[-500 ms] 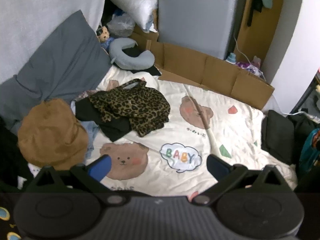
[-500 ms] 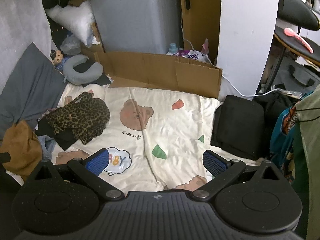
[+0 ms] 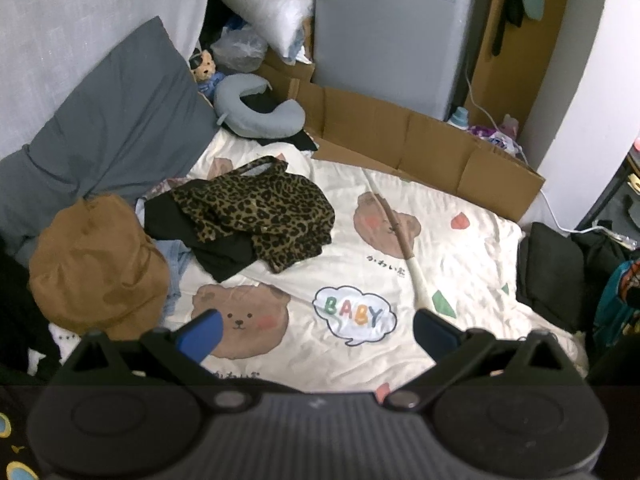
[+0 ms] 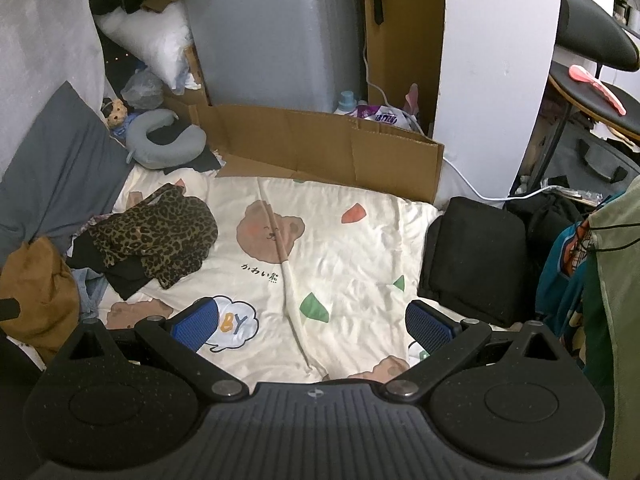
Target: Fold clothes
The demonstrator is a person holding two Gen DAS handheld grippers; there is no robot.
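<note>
A leopard-print garment [image 3: 260, 212] lies crumpled on a black garment [image 3: 224, 256] at the left of a cream bear-print sheet [image 3: 352, 248]. A brown garment [image 3: 96, 264] is bunched to their left. The pile also shows in the right wrist view [image 4: 156, 232]. A folded black garment [image 4: 476, 256] sits at the sheet's right edge. My left gripper [image 3: 316, 334] is open and empty above the sheet's near part. My right gripper [image 4: 312, 326] is open and empty, also above the sheet.
A grey pillow [image 3: 116, 132] and a grey neck pillow [image 3: 256, 112] lie at the back left. A cardboard wall [image 3: 420, 148] borders the far side before a grey appliance [image 3: 392, 32]. Bags and clothes [image 4: 592, 280] crowd the right.
Both grippers have shifted slightly; the view has barely changed. The clothes have not moved.
</note>
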